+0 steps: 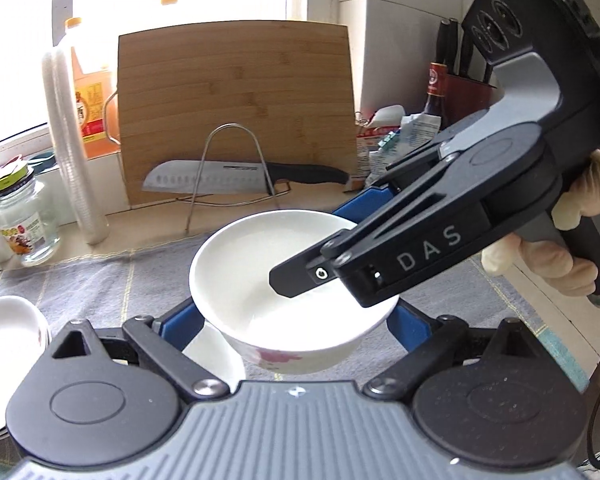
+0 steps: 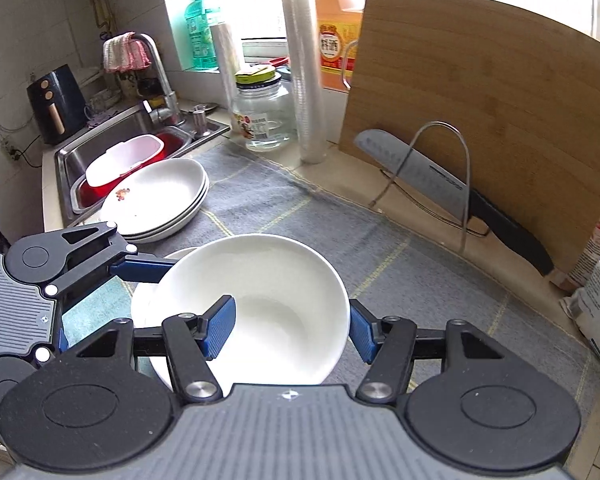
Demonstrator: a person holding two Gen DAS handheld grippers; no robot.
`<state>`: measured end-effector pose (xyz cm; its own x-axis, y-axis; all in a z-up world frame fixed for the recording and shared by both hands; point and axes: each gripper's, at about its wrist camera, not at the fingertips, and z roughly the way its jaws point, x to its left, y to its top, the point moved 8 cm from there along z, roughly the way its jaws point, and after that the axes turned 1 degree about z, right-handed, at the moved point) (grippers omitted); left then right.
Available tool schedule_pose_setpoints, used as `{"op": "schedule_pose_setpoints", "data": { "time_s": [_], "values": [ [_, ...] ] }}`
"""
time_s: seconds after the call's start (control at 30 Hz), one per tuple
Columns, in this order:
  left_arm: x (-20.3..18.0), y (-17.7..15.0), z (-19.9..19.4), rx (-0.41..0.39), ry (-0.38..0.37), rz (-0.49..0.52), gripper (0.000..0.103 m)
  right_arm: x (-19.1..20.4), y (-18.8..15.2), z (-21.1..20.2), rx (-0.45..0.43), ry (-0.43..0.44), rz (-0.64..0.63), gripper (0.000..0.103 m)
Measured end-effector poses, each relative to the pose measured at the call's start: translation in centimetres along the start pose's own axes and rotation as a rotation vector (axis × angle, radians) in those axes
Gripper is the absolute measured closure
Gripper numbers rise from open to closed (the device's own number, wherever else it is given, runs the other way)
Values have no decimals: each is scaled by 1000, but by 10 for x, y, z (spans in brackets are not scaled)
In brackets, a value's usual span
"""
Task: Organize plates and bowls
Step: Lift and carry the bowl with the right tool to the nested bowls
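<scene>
A white bowl (image 1: 260, 276) with a pink flower mark sits on top of another white bowl (image 1: 216, 354) on the grey mat. In the right wrist view the top bowl (image 2: 268, 296) is between my right gripper's blue fingers (image 2: 220, 330), one inside the bowl and one outside its right rim; the gripper (image 2: 290, 330) is open around the rim. My left gripper (image 1: 296, 324) straddles the bowl with its blue fingers (image 1: 180, 322) at either side, open. A stack of white plates (image 2: 160, 200) sits beside the sink.
A bamboo cutting board (image 1: 236, 108) leans at the back with a knife (image 1: 236, 176) on a wire rack. A glass jar (image 1: 24, 220), stacked cups (image 1: 72, 148) and bottles stand at left. The sink (image 2: 112, 148) holds a red basin. Packets lie at the right.
</scene>
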<state>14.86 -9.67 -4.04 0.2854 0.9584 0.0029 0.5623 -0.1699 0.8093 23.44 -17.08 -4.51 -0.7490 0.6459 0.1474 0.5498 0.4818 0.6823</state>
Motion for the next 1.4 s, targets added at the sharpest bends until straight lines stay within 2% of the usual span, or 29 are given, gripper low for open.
{"op": "schedule_pose_setpoints", "data": {
  "time_s": [0.43,0.9,1.4],
  "values": [
    [56,-21,-15,18,91,-81,7,58,33,44,24,69,-82,37],
    [72,-42,-2,76,64,-135,7,69,26,74,81,75,-86,37],
    [69,-51,3,107,45,-116,7,68,21,79,92,76,-81,37]
  ]
}}
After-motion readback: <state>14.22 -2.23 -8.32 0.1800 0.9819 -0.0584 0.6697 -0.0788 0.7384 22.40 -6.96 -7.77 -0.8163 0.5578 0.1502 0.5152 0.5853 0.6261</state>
